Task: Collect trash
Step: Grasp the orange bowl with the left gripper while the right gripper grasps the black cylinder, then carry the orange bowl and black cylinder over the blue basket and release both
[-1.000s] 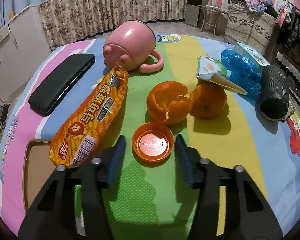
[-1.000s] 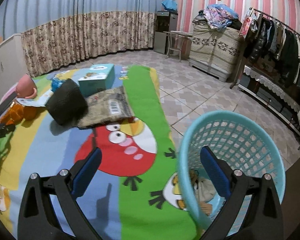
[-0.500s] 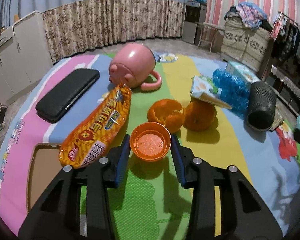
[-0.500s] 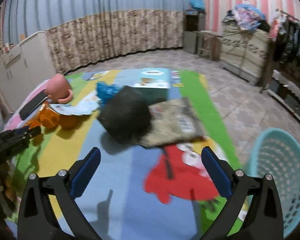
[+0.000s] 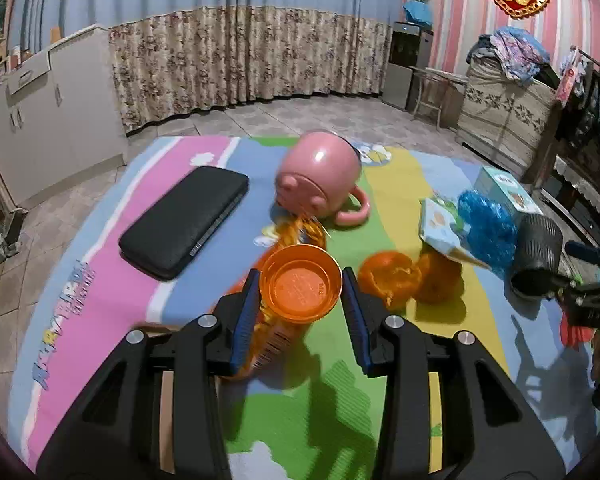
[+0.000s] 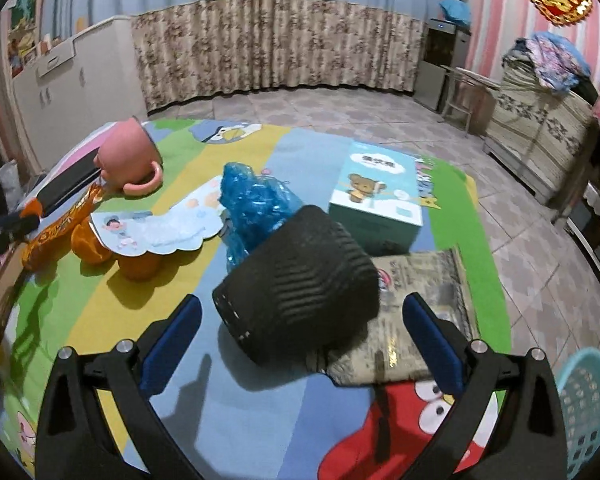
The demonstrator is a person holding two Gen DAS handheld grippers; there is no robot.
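Observation:
My left gripper (image 5: pixel 301 292) is shut on an orange plastic lid (image 5: pixel 300 285) and holds it lifted above the colourful mat. Under it lies an orange snack wrapper (image 5: pixel 268 336). Orange peels (image 5: pixel 390 279) lie to the right, with a torn paper wrapper (image 5: pixel 440 230) and crumpled blue plastic (image 5: pixel 486 232) beyond. My right gripper (image 6: pixel 300 344) is open and empty, its fingers on either side of a black ribbed cylinder (image 6: pixel 300 284) lying on a grey foil packet (image 6: pixel 416 312). The blue plastic (image 6: pixel 256 204), paper wrapper (image 6: pixel 160 228) and peels (image 6: pixel 140 266) lie further left.
A pink mug (image 5: pixel 320 178) lies on its side next to a black case (image 5: pixel 184 220). A teal tissue box (image 6: pixel 378 188) stands behind the cylinder. A turquoise mesh basket (image 6: pixel 584 396) is on the floor at the right. A brown board (image 6: pixel 0 300) lies at the mat's left edge.
My left gripper closed on the orange lid and lifted it off the mat. My right gripper swung left from the basket to the black cylinder.

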